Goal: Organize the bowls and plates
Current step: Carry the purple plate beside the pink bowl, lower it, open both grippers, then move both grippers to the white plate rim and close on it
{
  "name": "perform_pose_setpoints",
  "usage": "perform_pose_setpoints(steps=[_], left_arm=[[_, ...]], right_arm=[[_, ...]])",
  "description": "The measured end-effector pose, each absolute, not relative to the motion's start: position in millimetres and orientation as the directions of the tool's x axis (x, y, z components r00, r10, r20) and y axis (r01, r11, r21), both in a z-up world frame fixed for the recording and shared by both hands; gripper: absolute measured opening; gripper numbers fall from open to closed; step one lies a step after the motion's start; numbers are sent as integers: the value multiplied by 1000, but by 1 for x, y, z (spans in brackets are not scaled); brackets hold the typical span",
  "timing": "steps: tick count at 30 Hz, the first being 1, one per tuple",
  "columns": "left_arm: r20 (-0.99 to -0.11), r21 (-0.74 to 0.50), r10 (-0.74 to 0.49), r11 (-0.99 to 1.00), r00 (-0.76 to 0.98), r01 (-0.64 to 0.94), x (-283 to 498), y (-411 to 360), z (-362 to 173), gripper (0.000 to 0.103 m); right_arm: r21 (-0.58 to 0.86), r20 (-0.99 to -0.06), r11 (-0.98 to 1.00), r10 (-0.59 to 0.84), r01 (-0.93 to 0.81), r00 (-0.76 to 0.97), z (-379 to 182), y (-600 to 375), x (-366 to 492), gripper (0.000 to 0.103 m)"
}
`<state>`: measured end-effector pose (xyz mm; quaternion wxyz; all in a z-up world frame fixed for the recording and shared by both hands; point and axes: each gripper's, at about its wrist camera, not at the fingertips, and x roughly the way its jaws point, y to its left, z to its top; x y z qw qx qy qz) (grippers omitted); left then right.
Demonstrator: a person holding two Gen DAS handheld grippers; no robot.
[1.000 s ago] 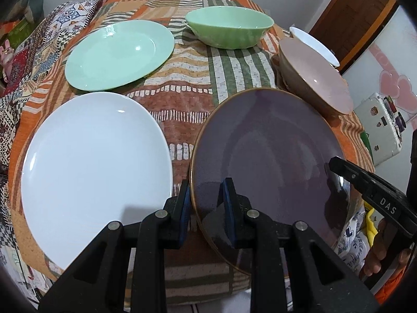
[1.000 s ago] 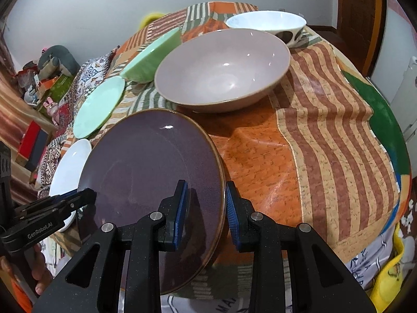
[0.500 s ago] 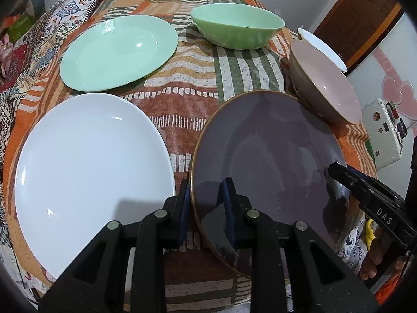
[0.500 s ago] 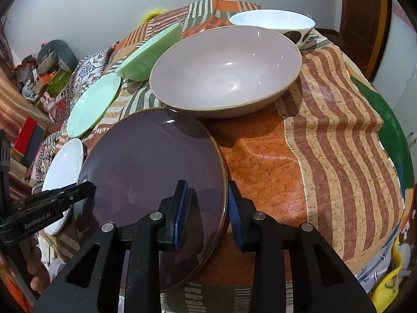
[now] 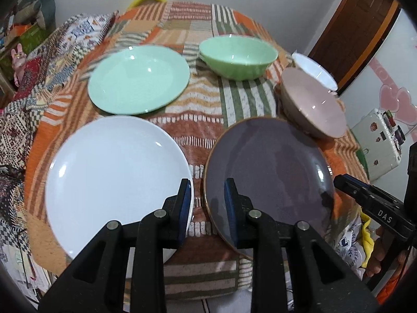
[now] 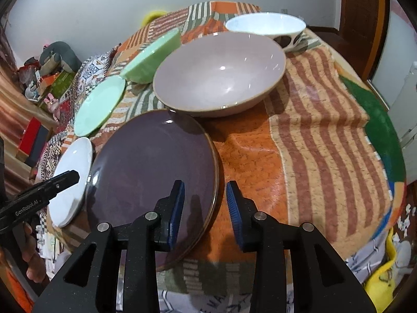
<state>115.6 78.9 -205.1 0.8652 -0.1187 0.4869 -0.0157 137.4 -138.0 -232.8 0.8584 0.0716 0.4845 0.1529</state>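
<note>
- left gripper [image 5: 207,206] jaws opening, astride left rim of purple plate [image 5: 268,172], pads clear
- right gripper [image 6: 204,208] released, astride its right rim
- purple plate flat on patterned tablecloth [image 6: 312,130], between white plate [image 5: 114,180] and pink bowl [image 6: 219,75]

On the table [image 5: 208,135], a left plate [image 5: 117,182] and a right plate [image 5: 268,172] sit side by side up front. Behind the left one there's a third plate [image 5: 138,80], with a bowl [image 5: 238,57] to its right. Behind the right plate is a second bowl [image 5: 315,109], with a last bowl [image 5: 315,70] just behind it.
</note>
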Motion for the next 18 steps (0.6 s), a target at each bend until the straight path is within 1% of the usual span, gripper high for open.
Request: perform_pose_setpoints(steps=[4,6,8,11,15,18], left_arm=[[-805,-224,-132,970,578,-90,104,87,-182,29],[-779,-222,-114,970,617,-102,94,95,-168,41],[-754,-210,-86,971,652,-116,85,101,-158,46],[-725,-188,-43,972,688,-137,73,113,-145,50],[-710,-193,-9,964,705,-181,58,135,-139,57],[-708,-186,28,956,706,-225,49,151,-140,58]], right_arm=[[263,-783,940,339,-217,522,-213,-133,131,36],[255,-767,936,350,-244,539,-203,-128,128,36],[247,-750,931,359,-268,555,-193,-121,126,36],[241,-731,923,375,-299,570,-183,-109,125,37],[236,-713,904,410,-355,569,-173,-88,128,40],[223,-709,891,427,-396,561,-172,-69,130,41]])
